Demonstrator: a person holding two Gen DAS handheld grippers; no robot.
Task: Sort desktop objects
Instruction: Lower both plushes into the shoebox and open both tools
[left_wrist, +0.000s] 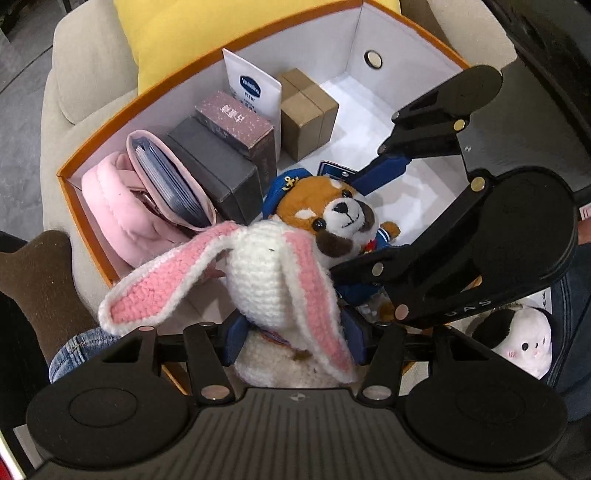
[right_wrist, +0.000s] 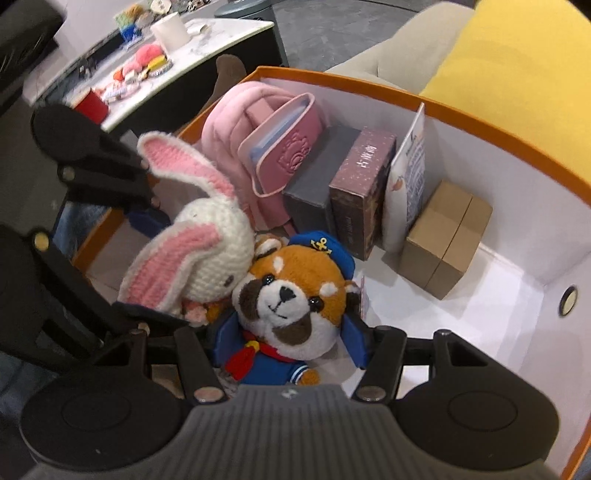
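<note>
My left gripper (left_wrist: 291, 343) is shut on a white crocheted rabbit (left_wrist: 266, 269) with long pink-lined ears and holds it over the near end of the orange box (left_wrist: 177, 74). My right gripper (right_wrist: 288, 343) is shut on a red panda plush (right_wrist: 291, 295) in a blue sailor cap and suit, inside the same box. The two toys touch, rabbit left of panda in the right wrist view (right_wrist: 207, 258). The right gripper also shows in the left wrist view (left_wrist: 384, 206), reaching in from the right around the panda (left_wrist: 332, 218).
Against the box's wall stand a pink pouch (left_wrist: 122, 210), a pink card holder (right_wrist: 280, 147), a grey box (left_wrist: 218, 166), a mauve box (left_wrist: 240, 122), a white Vaseline packet (left_wrist: 251, 88) and a brown carton (left_wrist: 306, 110). A yellow cushion (right_wrist: 517, 48) lies behind. A small white plush (left_wrist: 524, 343) sits outside.
</note>
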